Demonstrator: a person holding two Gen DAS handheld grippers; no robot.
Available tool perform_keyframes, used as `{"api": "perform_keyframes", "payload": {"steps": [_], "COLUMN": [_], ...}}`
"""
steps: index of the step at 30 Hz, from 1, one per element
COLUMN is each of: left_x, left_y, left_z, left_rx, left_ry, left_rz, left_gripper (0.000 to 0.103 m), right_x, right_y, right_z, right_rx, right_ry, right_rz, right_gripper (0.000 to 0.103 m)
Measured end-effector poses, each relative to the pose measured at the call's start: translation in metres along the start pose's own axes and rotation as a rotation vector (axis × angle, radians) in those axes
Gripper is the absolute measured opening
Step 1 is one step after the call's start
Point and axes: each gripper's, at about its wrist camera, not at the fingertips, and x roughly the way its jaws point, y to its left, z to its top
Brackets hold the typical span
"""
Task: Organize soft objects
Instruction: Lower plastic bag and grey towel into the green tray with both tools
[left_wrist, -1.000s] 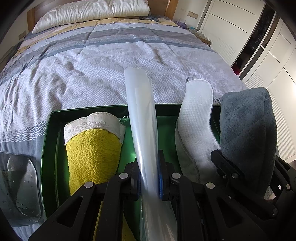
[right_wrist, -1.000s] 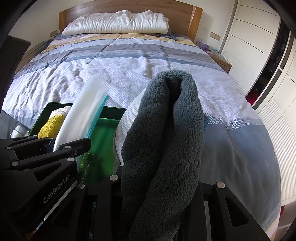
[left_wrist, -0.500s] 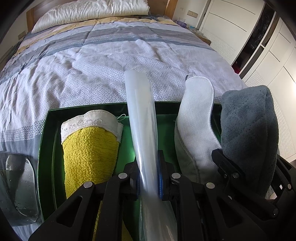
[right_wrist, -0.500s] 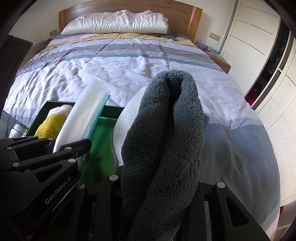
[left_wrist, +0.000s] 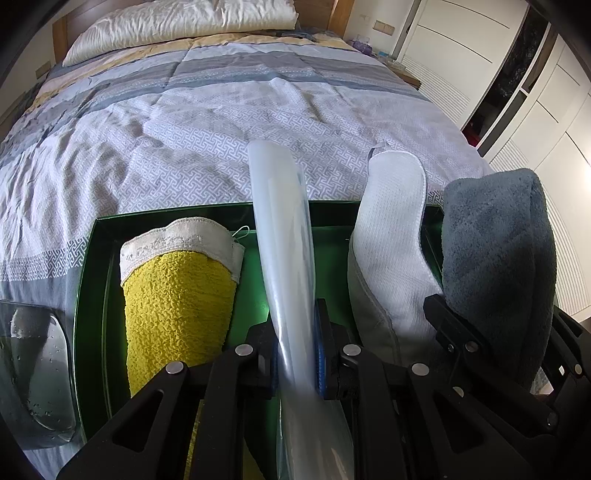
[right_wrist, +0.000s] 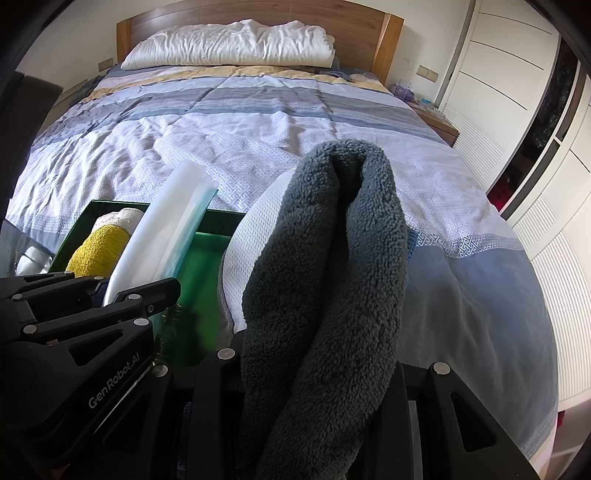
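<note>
My left gripper (left_wrist: 297, 354) is shut on a translucent plastic sleeve (left_wrist: 280, 221) that stands up over the green box (left_wrist: 88, 277) on the bed's near end. In the box a yellow towel (left_wrist: 177, 306) with a white band leans at the left. A white waffle cloth (left_wrist: 391, 229) leans at the right. My right gripper (right_wrist: 325, 362) is shut on a folded dark grey fleece towel (right_wrist: 332, 240), held upright just right of the white cloth (right_wrist: 255, 236). The left gripper (right_wrist: 144, 291) shows at the lower left of the right wrist view, the right gripper (left_wrist: 498, 332) at the right of the left wrist view.
The bed's patterned quilt (right_wrist: 258, 140) stretches ahead to a white pillow (right_wrist: 229, 44) and a wooden headboard (right_wrist: 391, 40). White wardrobe doors (right_wrist: 498, 92) and a nightstand (right_wrist: 439, 122) stand to the right. A clear plastic item (left_wrist: 33, 369) lies left of the box.
</note>
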Motion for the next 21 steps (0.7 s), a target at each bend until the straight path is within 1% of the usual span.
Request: {"api": "perform_keyframes", "payload": {"steps": [21], "left_x": [-0.0008], "left_y": [-0.0007], "left_z": [-0.0028], "left_rx": [-0.002], "left_ry": [-0.003], "left_rz": [0.002], "left_gripper": [0.014], "right_x": [0.0025], "right_y": [-0.0014], "right_z": [0.0002], "right_rx": [-0.003], "right_ry": [0.004], "right_rz": [-0.002], "right_gripper": [0.032]}}
